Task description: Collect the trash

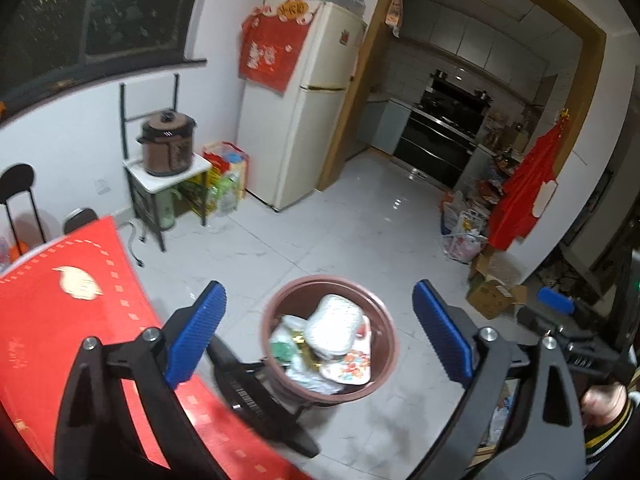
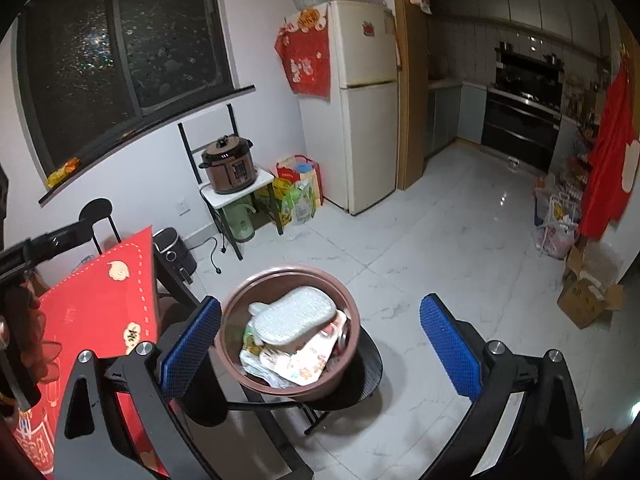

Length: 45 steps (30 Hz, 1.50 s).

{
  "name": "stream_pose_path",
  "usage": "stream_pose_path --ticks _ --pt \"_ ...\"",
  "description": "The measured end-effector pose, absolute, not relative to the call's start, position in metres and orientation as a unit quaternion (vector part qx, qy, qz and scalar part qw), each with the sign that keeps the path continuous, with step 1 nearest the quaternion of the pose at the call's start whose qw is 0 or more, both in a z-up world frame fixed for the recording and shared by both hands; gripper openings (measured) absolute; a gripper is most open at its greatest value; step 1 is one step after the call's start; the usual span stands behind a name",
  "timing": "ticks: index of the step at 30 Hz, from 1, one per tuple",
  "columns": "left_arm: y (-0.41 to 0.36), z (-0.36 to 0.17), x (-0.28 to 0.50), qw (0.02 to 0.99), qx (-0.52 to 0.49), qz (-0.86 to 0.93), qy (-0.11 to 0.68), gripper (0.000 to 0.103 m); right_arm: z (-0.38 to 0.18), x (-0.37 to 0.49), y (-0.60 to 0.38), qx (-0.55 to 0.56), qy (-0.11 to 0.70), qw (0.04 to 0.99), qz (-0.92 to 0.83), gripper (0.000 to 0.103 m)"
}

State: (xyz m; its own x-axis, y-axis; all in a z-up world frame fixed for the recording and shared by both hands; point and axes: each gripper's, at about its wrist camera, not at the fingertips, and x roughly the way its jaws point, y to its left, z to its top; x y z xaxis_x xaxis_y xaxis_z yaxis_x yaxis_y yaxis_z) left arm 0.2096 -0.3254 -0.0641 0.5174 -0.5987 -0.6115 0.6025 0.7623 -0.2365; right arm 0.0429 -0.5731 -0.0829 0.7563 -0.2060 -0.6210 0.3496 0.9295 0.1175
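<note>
Both hand-held grippers hang above a brown bin [image 1: 384, 312] that stands on a black stool [image 2: 368, 368] beside the bench [image 1: 60, 320], which is covered with a red cloth. The left hand-held gripper [image 1: 318, 334] has its blue pads spread wide, with nothing between them; the bin shows in the gap, lower down. The right hand-held gripper [image 2: 320, 340] is spread wide too and holds nothing. The bin is full of trash: a white ribbed tray [image 2: 294, 316] lies on top, and under it there are crumpled wrappers [image 2: 308, 364] with coloured print and a green scrap [image 1: 282, 350]. Far behind, a cream fridge [image 2: 368, 100] stands against the wall, and left of it a brown cooker [image 2: 230, 170] sits on a small stand.
</note>
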Motion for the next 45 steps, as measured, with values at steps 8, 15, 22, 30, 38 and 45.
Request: stream_pose_path --ticks 8,15,22,30,38,45 --pt "-0.259 -0.021 0.181 0.906 0.016 -0.299 0.298 0.097 -0.047 0.033 -0.526 0.095 0.287 0.942 -0.145 0.098" --pt "-0.21 0.008 0.154 0.923 0.028 -0.278 0.264 0.097 -0.022 0.02 -0.485 0.078 0.266 0.948 -0.153 0.098" --pt "-0.187 0.027 0.135 0.929 0.044 -0.272 0.247 0.097 -0.004 0.007 -0.452 0.067 0.256 0.951 -0.161 0.098" --pt "-0.171 0.032 0.12 0.93 0.05 -0.276 0.237 0.097 0.006 -0.003 -0.432 0.057 0.252 0.949 -0.181 0.098" --pt "-0.168 0.03 0.117 0.93 0.048 -0.277 0.235 0.097 0.011 -0.003 -0.427 0.051 0.252 0.947 -0.191 0.098" --pt "-0.172 0.031 0.115 0.931 0.055 -0.279 0.231 0.097 0.014 -0.005 -0.425 0.049 0.25 0.946 -0.2 0.098"
